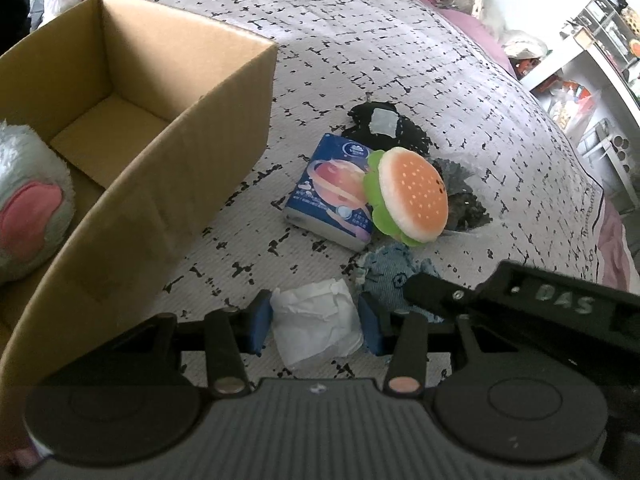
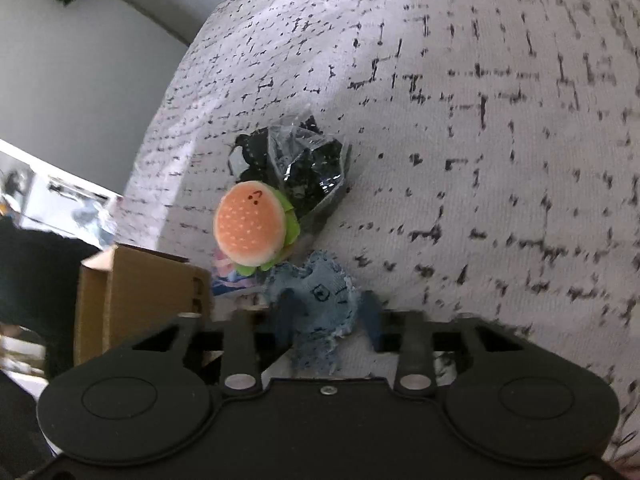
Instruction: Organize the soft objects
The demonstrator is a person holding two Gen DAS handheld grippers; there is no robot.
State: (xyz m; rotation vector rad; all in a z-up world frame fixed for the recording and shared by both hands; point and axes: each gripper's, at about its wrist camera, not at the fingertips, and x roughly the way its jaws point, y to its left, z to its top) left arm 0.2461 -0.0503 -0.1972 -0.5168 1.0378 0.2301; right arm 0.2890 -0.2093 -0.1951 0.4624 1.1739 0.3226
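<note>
Pick-up step under way on patterned bedspread (image 1: 400, 40). We are closing left gripper (image 1: 316, 326) on crumpled white tissue (image 1: 316, 326), pads pressing both sides. We are clamping right gripper (image 2: 330, 318) on frayed denim scrap (image 2: 324, 300). Next, in our judgement: lifting both, carrying to cardboard box (image 1: 224, 80) at left, releasing inside beside plush (image 1: 28, 208). Burger toy (image 1: 412, 196) and tissue pack (image 1: 332, 192) waiting.

Both tongs (image 1: 316, 326) (image 2: 330, 322) down-tilted, gripping.

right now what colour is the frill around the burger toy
Bright green, ringing the orange bun of the burger toy; clearest in the left wrist view.
</note>
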